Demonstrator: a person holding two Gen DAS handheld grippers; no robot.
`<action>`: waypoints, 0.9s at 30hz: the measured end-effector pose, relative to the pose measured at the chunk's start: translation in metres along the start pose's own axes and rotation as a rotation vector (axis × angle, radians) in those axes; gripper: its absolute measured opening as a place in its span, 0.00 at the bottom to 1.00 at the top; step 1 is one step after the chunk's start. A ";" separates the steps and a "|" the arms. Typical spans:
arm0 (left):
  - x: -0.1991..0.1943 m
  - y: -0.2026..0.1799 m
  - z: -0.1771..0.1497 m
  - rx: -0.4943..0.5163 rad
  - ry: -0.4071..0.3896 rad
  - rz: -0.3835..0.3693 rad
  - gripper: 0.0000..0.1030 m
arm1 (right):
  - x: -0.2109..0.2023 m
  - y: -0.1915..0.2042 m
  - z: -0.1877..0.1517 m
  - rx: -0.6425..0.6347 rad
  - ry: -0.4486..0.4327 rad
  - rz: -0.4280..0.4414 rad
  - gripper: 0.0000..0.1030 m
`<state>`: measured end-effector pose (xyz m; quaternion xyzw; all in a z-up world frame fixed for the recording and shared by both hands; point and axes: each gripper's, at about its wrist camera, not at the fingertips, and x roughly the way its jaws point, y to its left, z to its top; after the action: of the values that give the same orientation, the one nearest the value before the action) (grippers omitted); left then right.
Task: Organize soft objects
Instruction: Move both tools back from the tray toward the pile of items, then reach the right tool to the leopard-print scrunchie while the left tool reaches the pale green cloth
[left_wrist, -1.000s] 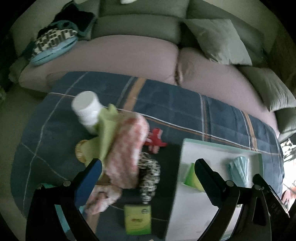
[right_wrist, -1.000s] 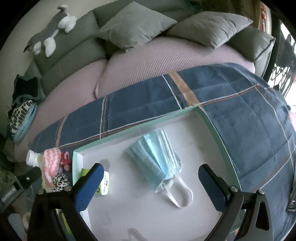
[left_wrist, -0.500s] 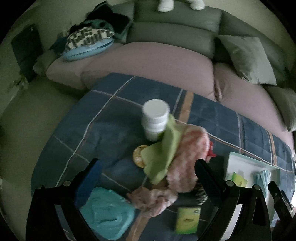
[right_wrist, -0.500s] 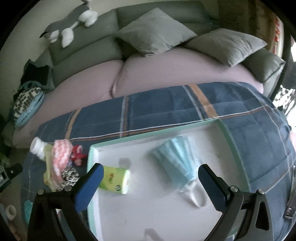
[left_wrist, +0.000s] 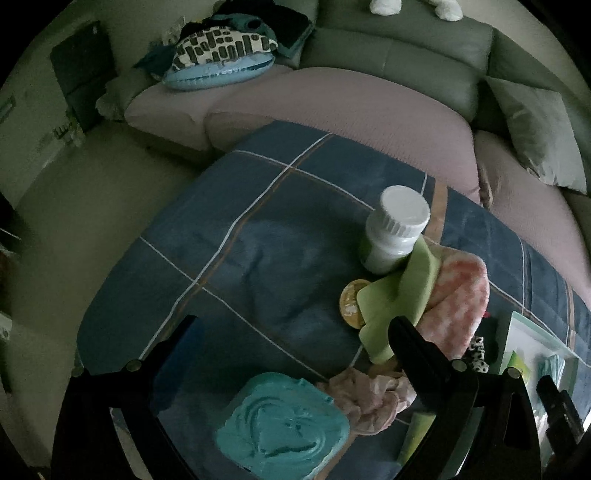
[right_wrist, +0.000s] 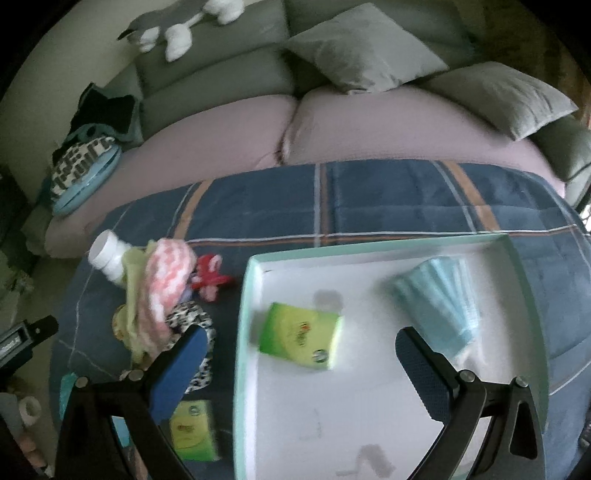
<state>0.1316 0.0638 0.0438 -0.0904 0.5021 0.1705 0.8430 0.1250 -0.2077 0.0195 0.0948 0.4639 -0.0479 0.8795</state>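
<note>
On the blue plaid cloth (left_wrist: 258, 258) lies a pile: a pink-white knitted piece (left_wrist: 458, 295), a green cloth (left_wrist: 402, 295), a pale pink scrunchie (left_wrist: 369, 402), a teal cloth (left_wrist: 284, 424). My left gripper (left_wrist: 291, 354) is open above the teal cloth, holding nothing. In the right wrist view the white tray (right_wrist: 369, 424) holds a blue face mask (right_wrist: 439, 291) and a green tissue pack (right_wrist: 299, 336). My right gripper (right_wrist: 299, 362) is open over the tray. A leopard scrunchie (right_wrist: 192, 317) and a red toy (right_wrist: 208, 275) lie left of the tray.
A white pill bottle (left_wrist: 395, 229) stands beside the pile, with a yellow tin (left_wrist: 351, 302) under the green cloth. A second green pack (right_wrist: 192, 428) lies on the cloth by the tray. A sofa with grey cushions (right_wrist: 362, 51) and a plush dog (right_wrist: 173, 22) is behind.
The left gripper has swung left and back, so the pile now sits to its right and the teal cloth came into view. The right gripper has also moved left across the tray.
</note>
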 end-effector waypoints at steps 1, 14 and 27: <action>0.002 0.003 0.000 -0.005 0.006 0.002 0.97 | 0.000 0.004 -0.001 -0.008 0.001 0.003 1.00; 0.016 0.016 0.001 -0.033 0.034 -0.036 0.97 | 0.014 0.039 -0.009 -0.075 0.039 0.074 1.00; 0.033 -0.019 0.003 0.038 0.078 -0.113 0.97 | 0.037 0.071 -0.021 -0.170 0.092 0.120 0.72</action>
<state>0.1555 0.0539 0.0154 -0.1094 0.5320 0.1093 0.8325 0.1410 -0.1338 -0.0141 0.0494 0.4996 0.0488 0.8635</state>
